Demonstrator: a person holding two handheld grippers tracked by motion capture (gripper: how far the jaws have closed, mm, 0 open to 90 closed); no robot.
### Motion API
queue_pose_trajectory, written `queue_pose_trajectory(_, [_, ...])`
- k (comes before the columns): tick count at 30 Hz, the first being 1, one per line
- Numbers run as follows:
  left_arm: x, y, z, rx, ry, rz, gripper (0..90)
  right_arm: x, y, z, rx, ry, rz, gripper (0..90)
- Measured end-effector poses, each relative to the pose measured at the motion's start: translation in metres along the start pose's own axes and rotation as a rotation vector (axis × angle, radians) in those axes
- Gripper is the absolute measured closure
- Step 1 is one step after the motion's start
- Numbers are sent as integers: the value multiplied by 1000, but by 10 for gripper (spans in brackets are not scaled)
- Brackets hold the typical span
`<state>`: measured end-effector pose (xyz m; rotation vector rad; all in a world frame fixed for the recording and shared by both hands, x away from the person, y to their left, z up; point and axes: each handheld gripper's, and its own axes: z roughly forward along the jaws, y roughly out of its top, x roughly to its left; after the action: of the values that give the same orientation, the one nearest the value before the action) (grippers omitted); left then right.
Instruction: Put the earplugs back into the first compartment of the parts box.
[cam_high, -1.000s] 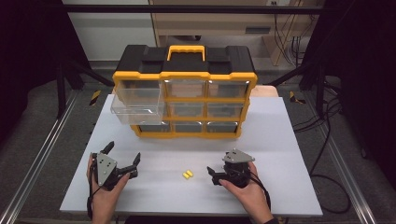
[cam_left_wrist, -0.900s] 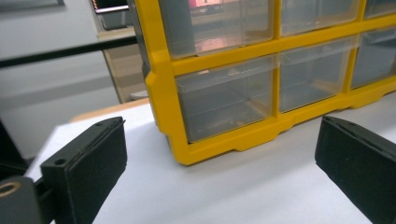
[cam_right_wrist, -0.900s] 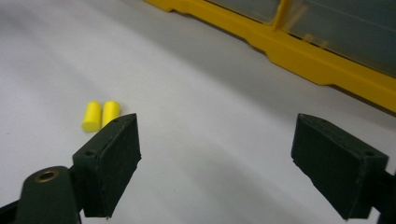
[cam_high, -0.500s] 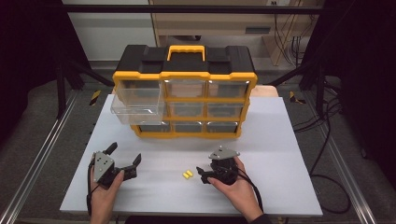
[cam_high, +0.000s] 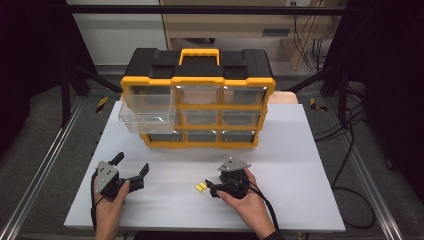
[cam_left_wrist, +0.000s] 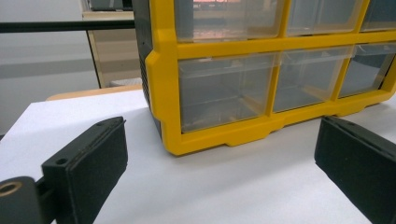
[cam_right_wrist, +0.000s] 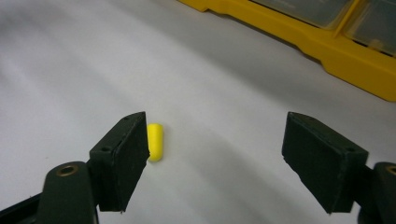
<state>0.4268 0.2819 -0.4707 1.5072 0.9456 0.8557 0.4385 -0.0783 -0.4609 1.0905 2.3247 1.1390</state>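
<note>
Right gripper (cam_high: 214, 189): low on table (cam_high: 300, 165), jaws apart, just been closing, gripping nothing.
Yellow piece (cam_right_wrist: 155, 141): lying flat on table, just inside gripper's own left pad in right gripper view; 9 o'clock of gripper in high view.
Left gripper (cam_high: 131, 168): wide open, empty, aimed at organizer (cam_high: 197, 102).
Organizer: 12 o'clock, one left drawer (cam_high: 145, 118) pulled out.

Setting: laboratory recording bench. White table (cam_high: 310, 165) bearing a yellow-and-black drawer organizer (cam_high: 197, 100); metal rails (cam_high: 45, 170) flanking that table; cables (cam_high: 350, 150) trailing right of it; dark curtains behind.
</note>
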Motion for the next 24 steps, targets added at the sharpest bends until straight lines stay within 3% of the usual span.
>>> queue_pose_trajectory(8, [2,-1,-1,-5,-1,-18,23,7,3,6,31,36,-7,339])
queue_pose_trajectory(19, [1,-1,0,4,-16,-26,23,17,2,19,67,101,-12,592])
queue_pose_trajectory(24, [1,-1,0,4,-19,-27,23,16,3,23,76,123,14,677])
